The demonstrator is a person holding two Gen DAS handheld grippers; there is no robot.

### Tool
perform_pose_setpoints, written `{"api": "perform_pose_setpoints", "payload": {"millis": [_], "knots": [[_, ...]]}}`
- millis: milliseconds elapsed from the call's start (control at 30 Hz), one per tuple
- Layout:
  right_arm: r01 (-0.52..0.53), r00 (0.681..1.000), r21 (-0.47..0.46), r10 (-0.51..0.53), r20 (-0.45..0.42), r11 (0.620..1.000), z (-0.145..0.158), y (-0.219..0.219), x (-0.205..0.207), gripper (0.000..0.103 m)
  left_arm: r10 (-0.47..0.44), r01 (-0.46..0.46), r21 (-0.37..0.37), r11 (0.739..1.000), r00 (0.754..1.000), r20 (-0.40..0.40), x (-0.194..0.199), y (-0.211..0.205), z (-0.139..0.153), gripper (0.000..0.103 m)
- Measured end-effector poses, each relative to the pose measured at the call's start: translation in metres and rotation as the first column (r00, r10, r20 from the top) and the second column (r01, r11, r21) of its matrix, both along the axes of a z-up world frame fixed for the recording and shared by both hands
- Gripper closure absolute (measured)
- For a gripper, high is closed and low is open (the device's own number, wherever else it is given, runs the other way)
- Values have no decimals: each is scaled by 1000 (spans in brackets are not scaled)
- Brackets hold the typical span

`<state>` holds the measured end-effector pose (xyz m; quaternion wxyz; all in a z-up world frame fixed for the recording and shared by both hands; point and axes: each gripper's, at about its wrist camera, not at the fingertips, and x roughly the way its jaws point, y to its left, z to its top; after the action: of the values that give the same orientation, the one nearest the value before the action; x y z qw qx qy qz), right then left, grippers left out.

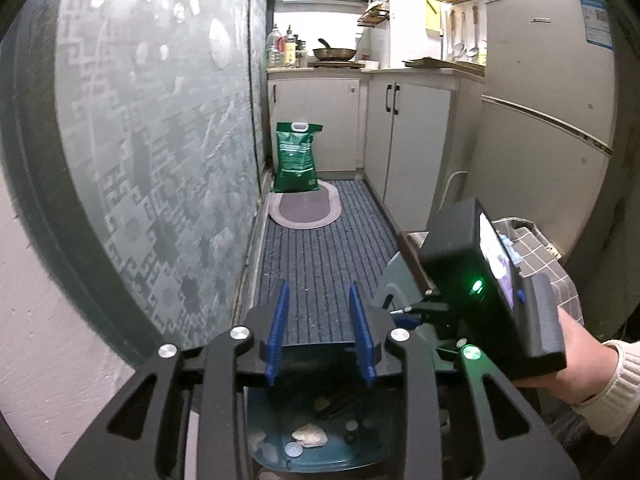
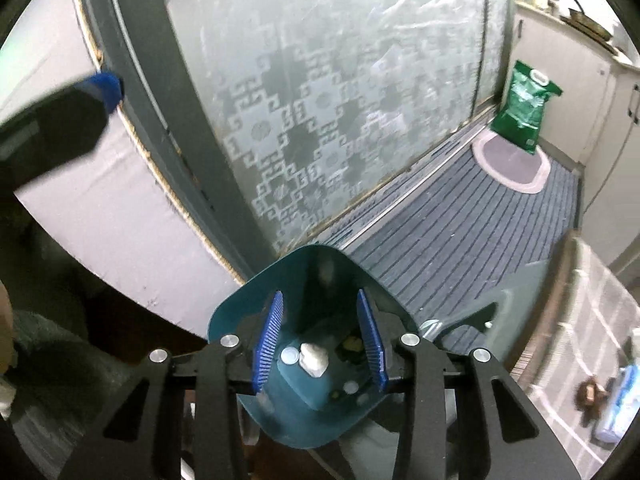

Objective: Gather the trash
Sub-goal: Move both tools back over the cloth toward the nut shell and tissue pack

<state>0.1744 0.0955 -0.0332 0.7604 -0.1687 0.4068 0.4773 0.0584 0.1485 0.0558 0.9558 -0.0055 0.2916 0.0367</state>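
A teal plastic bin [image 2: 240,312] stands on the floor right below both grippers. Inside lie a crumpled white tissue [image 2: 314,358], a round white cap [image 2: 289,356], a yellowish scrap [image 2: 352,344] and small bits. The bin's inside also shows in the left wrist view [image 1: 276,444], with the tissue [image 1: 309,435] and cap [image 1: 293,449]. My right gripper [image 2: 320,340] is open and empty over the bin mouth. My left gripper [image 1: 320,332] is open and empty above the bin. The right gripper's body [image 1: 480,280] shows to its right.
A frosted patterned glass door [image 1: 160,160] runs along the left. A striped grey mat [image 1: 320,256] covers the floor, with an oval rug [image 1: 306,208] and a green bag [image 1: 296,156] at the far end. White cabinets [image 1: 408,128] and a fridge [image 1: 548,120] stand right. A checked cloth [image 2: 592,340] lies right.
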Motion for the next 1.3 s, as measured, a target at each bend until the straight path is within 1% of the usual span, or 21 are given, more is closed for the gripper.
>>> {"api": "perform_pose_setpoints", "payload": {"millis": [267,400,600,633,700,767,833,900,933,1033,1100,1300], "knots": [[113,992,46,-115,43,993,19,-51,25,65,-44,44,-1,999,999,0,18,-27,1,68],[170,981,56,-175,81,984,26,-78,34,65,-71,71,7,997,997,-16,30,-42,-4,67],[246,962,57,-251,111,968,26,-117,46,64,-109,110,22,994,993,-40,45,-63,-14,65],[258,958,56,-263,118,965,26,-122,47,63,-115,116,24,993,992,-49,49,-66,-16,65],[288,947,56,-293,134,956,24,-136,51,55,-123,125,27,992,991,-61,53,-72,-20,64],[314,936,56,-318,148,948,23,-147,53,50,-136,139,31,990,988,-77,60,-79,-26,64],[340,924,52,-344,165,939,21,-159,55,48,-154,157,37,987,984,-91,66,-86,-31,64],[371,911,50,-374,174,927,19,-171,59,43,-177,183,50,982,978,-107,72,-96,-37,64],[379,907,50,-382,176,924,18,-175,60,42,-188,196,61,979,976,-111,76,-102,-40,64],[405,897,49,-407,175,913,14,-190,62,39,-217,225,57,973,969,-115,84,-112,-45,64],[418,891,44,-418,177,908,11,-198,64,36,-224,232,59,971,966,-127,90,-118,-50,64],[425,891,38,-425,159,905,5,-213,67,32,-238,252,63,966,955,-176,111,-135,-70,64]]}}
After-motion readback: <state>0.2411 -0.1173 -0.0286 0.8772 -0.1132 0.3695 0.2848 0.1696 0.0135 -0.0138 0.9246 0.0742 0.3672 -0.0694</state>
